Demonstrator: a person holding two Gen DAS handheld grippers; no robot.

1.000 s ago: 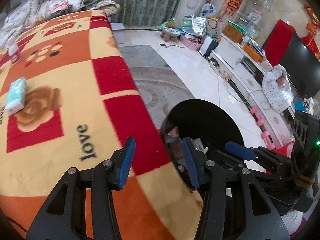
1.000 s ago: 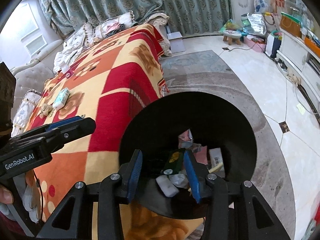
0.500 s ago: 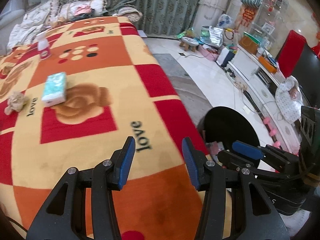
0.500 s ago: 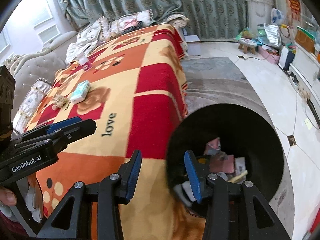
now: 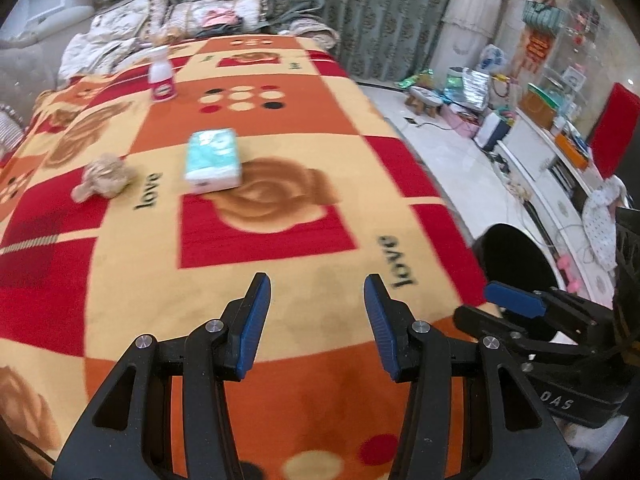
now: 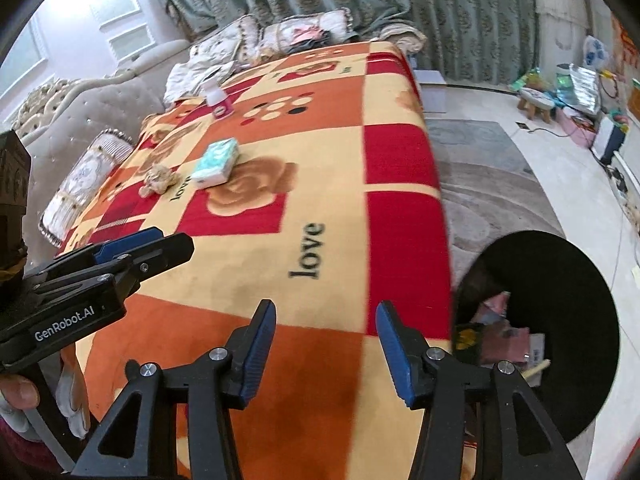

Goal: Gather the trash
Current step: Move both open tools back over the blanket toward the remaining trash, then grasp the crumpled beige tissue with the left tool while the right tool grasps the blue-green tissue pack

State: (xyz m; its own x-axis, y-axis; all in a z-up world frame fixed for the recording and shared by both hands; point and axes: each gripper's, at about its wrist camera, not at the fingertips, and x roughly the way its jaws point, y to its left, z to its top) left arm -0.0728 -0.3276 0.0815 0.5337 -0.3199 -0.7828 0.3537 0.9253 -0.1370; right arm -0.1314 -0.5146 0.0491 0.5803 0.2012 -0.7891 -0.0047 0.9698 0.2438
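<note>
Left wrist view:
- Left gripper (image 5: 316, 292): blue-padded fingers spread wide, nothing between them; poised above the near part of the blanket.
- Blanket (image 5: 280, 272): orange, red and cream checks with brown roses and the word "love"; draped over a raised flat surface.
- Crumpled beige tissue wad (image 5: 103, 175): on the blanket, far left, just beside a "love" print.
- Teal-and-white tissue pack (image 5: 213, 160): flat on the blanket, right of the wad, at the edge of a rose motif.
- White bottle with pink label (image 5: 161, 76): upright, far end of the blanket.
- Black trash bin (image 5: 516, 256): on the floor past the blanket's right edge; contents hidden from here.
- Right gripper (image 5: 514, 300): at lower right, in front of the bin; jaw gap not readable here.
- Green curtains (image 5: 380, 12): along the back wall.

Right wrist view:
- Right gripper (image 6: 326, 332): fingers set wide apart, empty; over the near orange band of the blanket (image 6: 340, 184).
- Left gripper (image 6: 132, 248): enters from the left, marked "GenRobot.AI".
- Tissue wad (image 6: 157, 178) and tissue pack (image 6: 216, 162): side by side, apart, mid-blanket on the left.
- Bottle (image 6: 217, 100): upright beyond them.
- Trash bin (image 6: 568, 320): on the floor at right, close against the blanket's hanging edge; paper and wrappers (image 6: 500, 328) inside.
- Grey rug (image 6: 488, 176): under and beyond the bin.
</note>
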